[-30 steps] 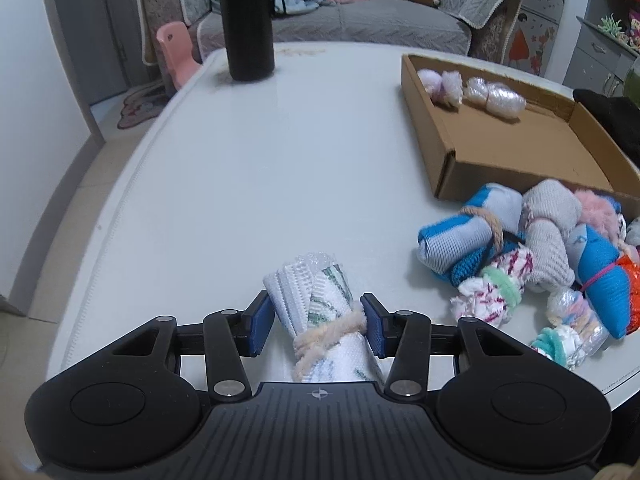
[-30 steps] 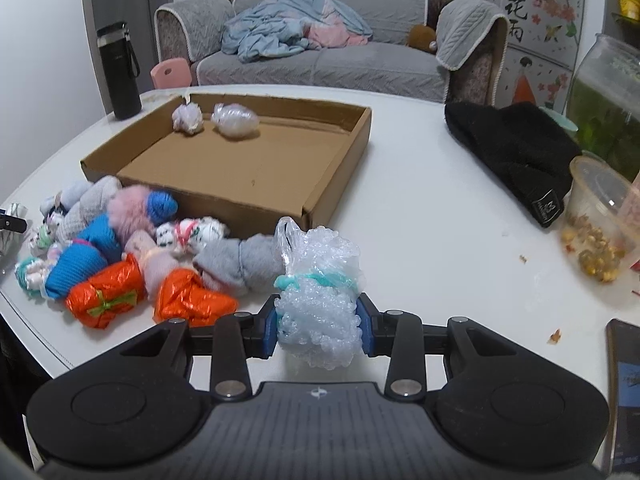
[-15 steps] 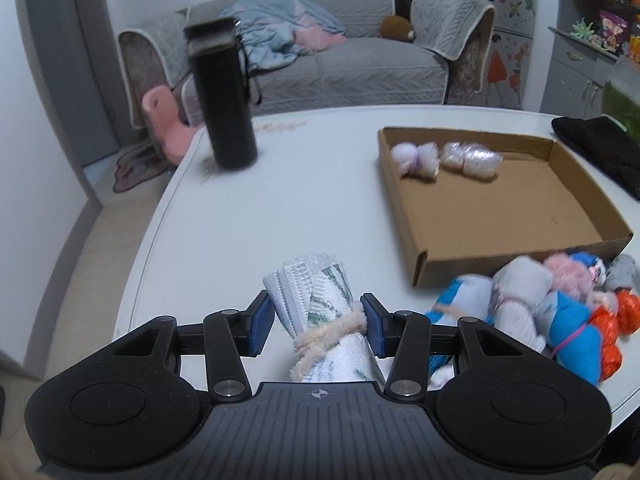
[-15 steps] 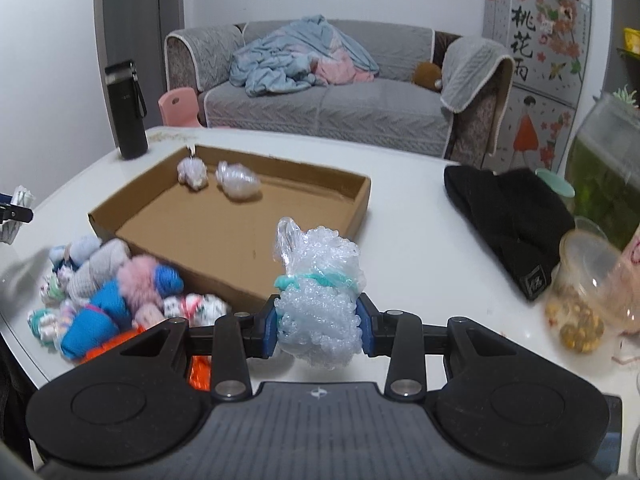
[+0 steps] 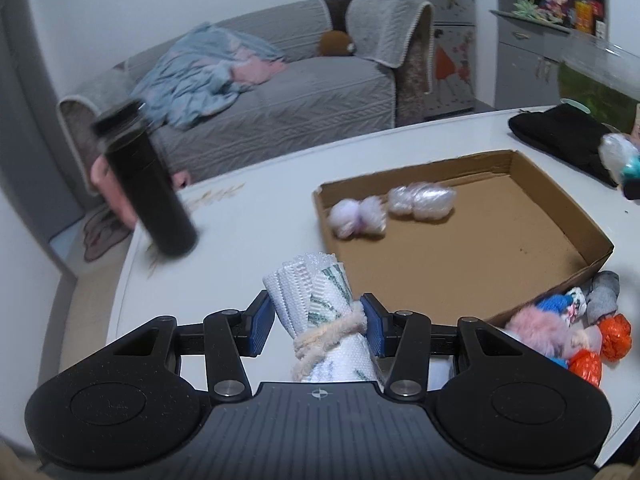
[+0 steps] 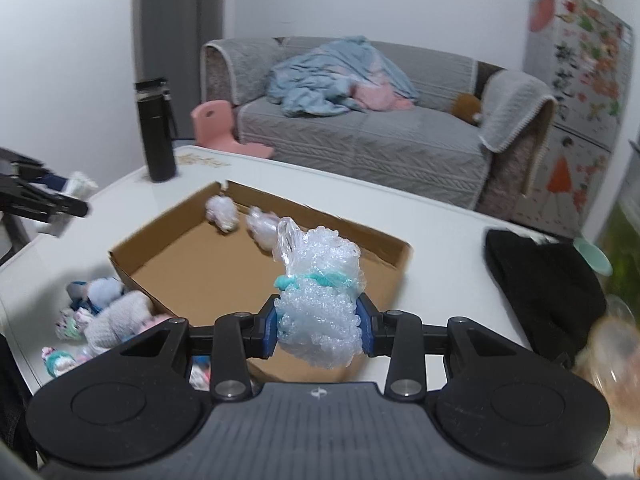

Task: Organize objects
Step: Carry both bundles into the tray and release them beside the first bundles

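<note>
Bundles, two, in transit: cloth roll [image 5: 320, 312] pinched at its string tie in left claw [image 5: 316, 326]; bubble-wrap wad [image 6: 318, 300] pinched below its teal band in right claw [image 6: 318, 326]. Both likely light, soft, squashable; waist grip suits. Box [image 5: 568, 224] lies ahead of each claw, nearer and lower than a second ago; both claws have risen.
</note>
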### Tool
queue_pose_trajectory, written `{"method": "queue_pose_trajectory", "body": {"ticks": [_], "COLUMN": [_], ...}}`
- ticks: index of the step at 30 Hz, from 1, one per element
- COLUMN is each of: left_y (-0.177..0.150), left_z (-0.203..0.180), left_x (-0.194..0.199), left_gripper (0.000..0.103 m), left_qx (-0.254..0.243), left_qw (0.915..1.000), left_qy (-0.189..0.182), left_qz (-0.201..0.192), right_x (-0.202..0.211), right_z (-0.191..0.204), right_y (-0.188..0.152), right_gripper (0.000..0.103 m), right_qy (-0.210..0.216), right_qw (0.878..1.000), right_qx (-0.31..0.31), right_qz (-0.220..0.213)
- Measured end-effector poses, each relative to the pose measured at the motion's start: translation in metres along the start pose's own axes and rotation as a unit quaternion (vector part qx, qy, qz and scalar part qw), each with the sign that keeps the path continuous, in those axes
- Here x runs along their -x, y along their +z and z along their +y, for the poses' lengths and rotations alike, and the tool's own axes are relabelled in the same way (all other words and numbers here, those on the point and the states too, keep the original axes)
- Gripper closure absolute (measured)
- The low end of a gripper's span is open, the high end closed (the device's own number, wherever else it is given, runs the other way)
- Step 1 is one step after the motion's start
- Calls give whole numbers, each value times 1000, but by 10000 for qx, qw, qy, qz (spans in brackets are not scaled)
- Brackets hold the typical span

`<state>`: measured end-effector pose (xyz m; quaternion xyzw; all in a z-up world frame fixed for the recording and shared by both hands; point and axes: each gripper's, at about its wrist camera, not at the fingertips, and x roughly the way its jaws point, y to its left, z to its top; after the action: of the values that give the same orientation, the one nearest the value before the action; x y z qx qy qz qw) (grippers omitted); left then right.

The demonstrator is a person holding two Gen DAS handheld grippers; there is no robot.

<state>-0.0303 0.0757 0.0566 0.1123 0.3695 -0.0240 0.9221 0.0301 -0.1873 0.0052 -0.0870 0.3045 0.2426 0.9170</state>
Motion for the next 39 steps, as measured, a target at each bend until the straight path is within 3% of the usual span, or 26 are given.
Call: {"method": "queue_pose_trajectory", "body": {"ticks": [10,20,30,39], "left_y": [32,40,36,36], "left_z": [-22,-40,-45,-47], "left_x": [-38,-95,-149,-166], "left_gripper": [49,49,49,49], "left_qx": [-398,-696,-948,-1022], "left_qw": [9986,9953,9914,9909], "left_qy": [-348,-638,-599,-499], "left_qz": [-75,227,669,719], "right_x": [-45,-109,-156,-184], "right_z": [26,46,43,47], "right_y": [41,49,50,55], "right_gripper": [68,68,68,68], "right_qy": [572,771,892,1145], "right_qw": [9976,9935,9898,9832], "right_qx": [395,686,632,655], "right_qz": [0,475,908,1265]}}
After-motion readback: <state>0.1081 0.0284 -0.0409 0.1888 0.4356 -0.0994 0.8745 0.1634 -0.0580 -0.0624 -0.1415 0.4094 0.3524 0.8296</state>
